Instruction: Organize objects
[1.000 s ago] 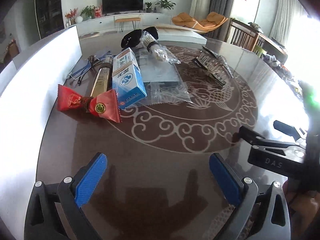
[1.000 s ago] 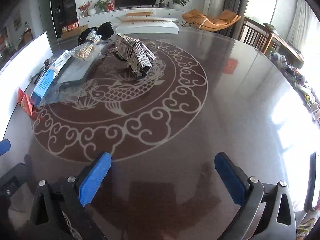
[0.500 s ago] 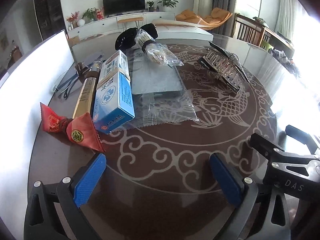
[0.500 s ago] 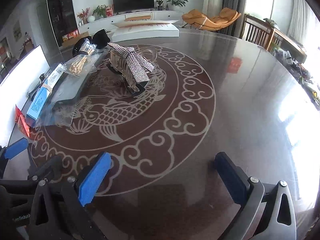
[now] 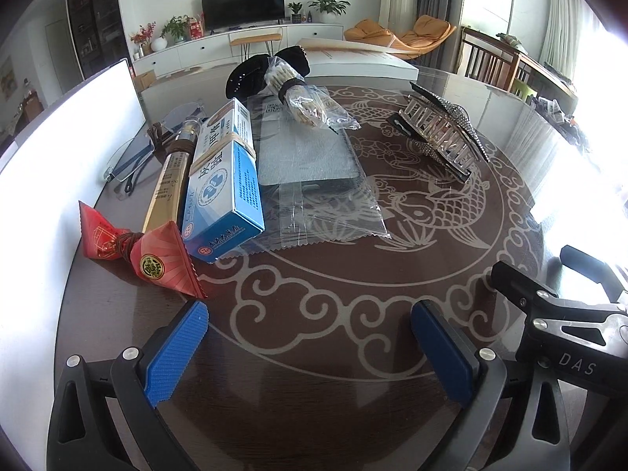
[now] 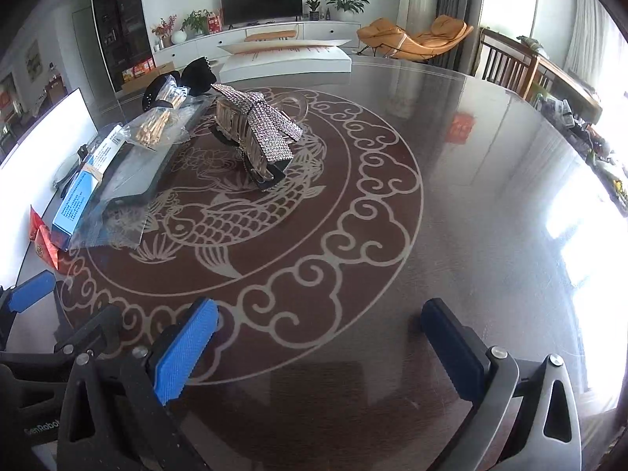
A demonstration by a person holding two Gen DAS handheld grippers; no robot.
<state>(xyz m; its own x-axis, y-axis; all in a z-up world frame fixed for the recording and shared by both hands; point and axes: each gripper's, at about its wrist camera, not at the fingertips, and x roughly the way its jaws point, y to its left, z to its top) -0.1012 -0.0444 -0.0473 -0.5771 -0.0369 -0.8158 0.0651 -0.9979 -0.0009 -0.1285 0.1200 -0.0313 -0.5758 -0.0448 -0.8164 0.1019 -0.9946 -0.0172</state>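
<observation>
Grippers hang empty: our left gripper (image 5: pixel 310 347) and right gripper (image 6: pixel 325 347) both gape above the table (image 6: pixel 471 180), short of the blue box (image 5: pixel 223 180).

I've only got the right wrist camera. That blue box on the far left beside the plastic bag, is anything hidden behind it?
Observer: Yes, a gold tube lies along the far side of the blue box.
Operator: And the red thing at my left edge?
Observer: Two red packets tied together at their necks, just ahead of the open left gripper.
Operator: Anything past the tube?
Observer: Rimless glasses lie flat on the table beyond it.
</observation>
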